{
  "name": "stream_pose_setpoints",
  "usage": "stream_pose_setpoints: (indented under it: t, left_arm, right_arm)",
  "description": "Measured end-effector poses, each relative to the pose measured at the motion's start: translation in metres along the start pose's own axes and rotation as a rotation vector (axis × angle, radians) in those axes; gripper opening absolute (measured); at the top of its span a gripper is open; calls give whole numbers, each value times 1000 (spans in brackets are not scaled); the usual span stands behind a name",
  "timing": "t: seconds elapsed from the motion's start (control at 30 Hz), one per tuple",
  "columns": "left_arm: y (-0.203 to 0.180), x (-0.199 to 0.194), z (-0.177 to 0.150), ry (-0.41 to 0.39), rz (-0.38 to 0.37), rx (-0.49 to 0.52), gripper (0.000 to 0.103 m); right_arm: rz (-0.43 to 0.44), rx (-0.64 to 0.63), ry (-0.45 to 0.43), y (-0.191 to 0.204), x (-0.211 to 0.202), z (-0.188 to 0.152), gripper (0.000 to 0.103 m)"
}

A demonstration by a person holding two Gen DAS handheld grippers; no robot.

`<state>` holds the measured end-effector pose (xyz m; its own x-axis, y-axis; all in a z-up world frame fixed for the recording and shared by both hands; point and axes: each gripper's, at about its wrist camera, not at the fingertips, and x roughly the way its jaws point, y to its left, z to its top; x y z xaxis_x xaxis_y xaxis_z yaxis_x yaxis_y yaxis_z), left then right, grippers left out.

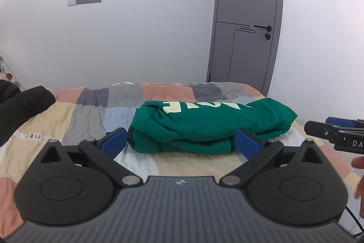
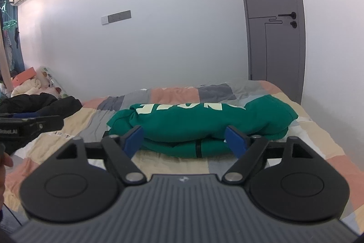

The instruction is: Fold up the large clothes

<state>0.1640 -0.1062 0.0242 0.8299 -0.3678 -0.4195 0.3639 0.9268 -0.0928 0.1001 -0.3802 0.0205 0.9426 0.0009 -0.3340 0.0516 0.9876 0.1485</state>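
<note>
From the left wrist view, my left gripper (image 1: 182, 141) stands spread wide and empty, just short of the folded green sweatshirt (image 1: 211, 124), which lies on the patchwork quilt (image 1: 91, 111). If I push in now, a finger could snag the sweatshirt's near edge and drag the layers apart.

From the right wrist view, my right gripper (image 2: 186, 140) is likewise released, nothing pinched (the bundle looks loosely stacked). The black jacket (image 2: 43, 104), left of the sweatshirt, could be caught by a careless sweep.
</note>
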Motion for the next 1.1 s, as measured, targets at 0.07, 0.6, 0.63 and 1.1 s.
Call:
stream_pose_setpoints:
  t: [0.07,0.6,0.63,1.1]
  left_arm:
    - [2,1,0,6,-1,-10,103]
    - [6,-3,-1,13,26,-3,103]
    - [6,-4,-1,12,26,-4,103]
    - [6,-10,-1,7,34,-21,103]
  right_arm:
    - [-14,-8,-2,1,0,2,98]
    - [-20,-5,14,8,-4,1,103]
    - [-19,-3,14,8,-4,1,103]
    - [-16,-2,19,11,-5,1,103]
